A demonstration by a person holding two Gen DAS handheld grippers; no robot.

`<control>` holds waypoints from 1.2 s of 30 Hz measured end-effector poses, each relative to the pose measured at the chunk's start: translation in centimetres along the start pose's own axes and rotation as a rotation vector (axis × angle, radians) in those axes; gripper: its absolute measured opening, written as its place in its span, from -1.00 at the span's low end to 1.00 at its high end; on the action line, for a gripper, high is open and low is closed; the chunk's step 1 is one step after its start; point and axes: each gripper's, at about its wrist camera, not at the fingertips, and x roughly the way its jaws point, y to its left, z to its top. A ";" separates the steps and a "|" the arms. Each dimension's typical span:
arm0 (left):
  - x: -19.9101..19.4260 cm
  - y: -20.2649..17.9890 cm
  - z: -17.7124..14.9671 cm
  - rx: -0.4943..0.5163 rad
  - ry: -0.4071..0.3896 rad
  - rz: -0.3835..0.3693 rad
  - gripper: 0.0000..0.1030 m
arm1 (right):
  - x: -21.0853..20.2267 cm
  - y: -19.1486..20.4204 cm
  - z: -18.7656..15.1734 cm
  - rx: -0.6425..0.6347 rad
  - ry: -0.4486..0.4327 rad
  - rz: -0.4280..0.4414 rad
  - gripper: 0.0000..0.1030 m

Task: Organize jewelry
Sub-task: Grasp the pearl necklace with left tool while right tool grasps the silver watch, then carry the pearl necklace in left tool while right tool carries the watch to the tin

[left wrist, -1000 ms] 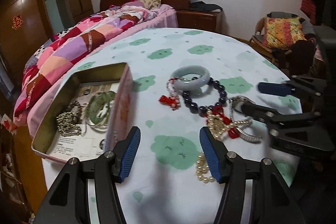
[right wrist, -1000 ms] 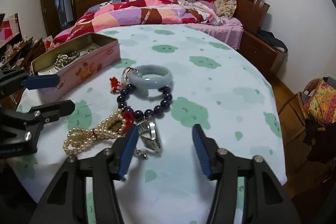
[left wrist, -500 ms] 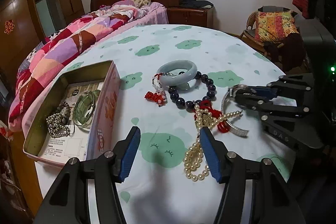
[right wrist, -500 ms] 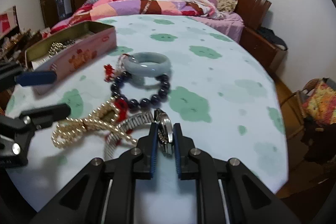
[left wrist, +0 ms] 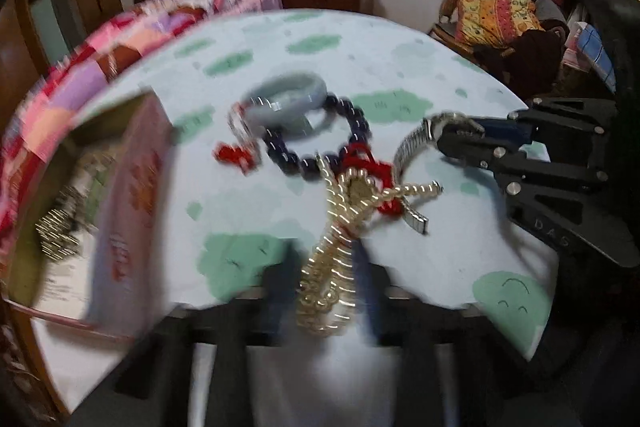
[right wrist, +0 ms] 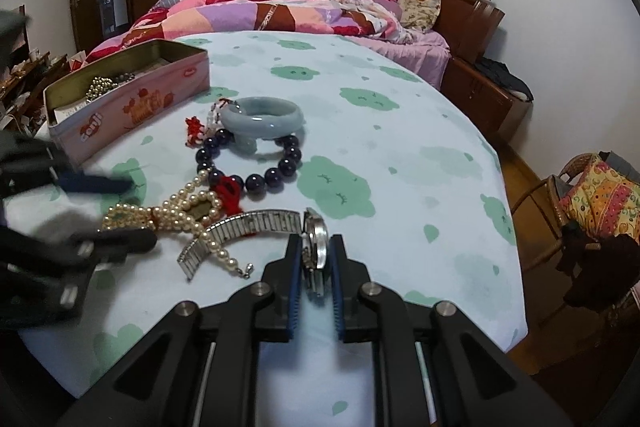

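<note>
My right gripper [right wrist: 315, 254] is shut on the silver watch [right wrist: 317, 239]; its metal band [right wrist: 240, 229] trails left across the pearl necklace [right wrist: 182, 213]. In the left wrist view the right gripper [left wrist: 460, 135] holds the watch [left wrist: 434, 125] a little above the cloth. My left gripper [left wrist: 326, 275], blurred by motion, straddles the end of the pearl necklace [left wrist: 332, 267] with its jaws partly closed. A dark bead bracelet [right wrist: 256, 179] and a pale jade bangle [right wrist: 262, 117] lie beyond. The pink tin [right wrist: 132, 107] holds other jewelry.
The round table has a white cloth with green clouds [right wrist: 400, 131]. A red-tassel charm [right wrist: 195, 131] lies by the bangle. A bed [right wrist: 280, 11] stands behind the table and a chair with a cushion [right wrist: 600, 199] to the right.
My right gripper has stayed shut on the watch and lifted its face. My left gripper has moved forward and right over the pearl necklace, its jaws narrowing.
</note>
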 end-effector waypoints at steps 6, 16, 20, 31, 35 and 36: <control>-1.8 1.7 -0.1 -0.081 -0.058 -0.006 -0.85 | -0.4 0.2 0.2 -0.003 -0.016 0.003 -0.70; -5.7 3.5 1.0 -0.093 -0.174 0.085 -0.89 | -1.3 0.9 0.9 -0.021 -0.048 -0.012 -0.71; -6.7 4.1 1.3 -0.100 -0.203 0.109 -0.89 | -1.9 0.9 1.3 -0.022 -0.067 -0.015 -0.71; -9.8 6.2 2.0 -0.128 -0.284 0.179 -0.89 | -2.8 2.2 3.2 -0.042 -0.125 -0.001 -0.71; -10.8 7.5 2.6 -0.143 -0.305 0.213 -0.89 | -3.0 2.9 4.6 -0.054 -0.151 0.012 -0.71; -11.0 7.8 2.7 -0.142 -0.311 0.222 -0.89 | -3.1 3.1 5.0 -0.056 -0.161 0.017 -0.71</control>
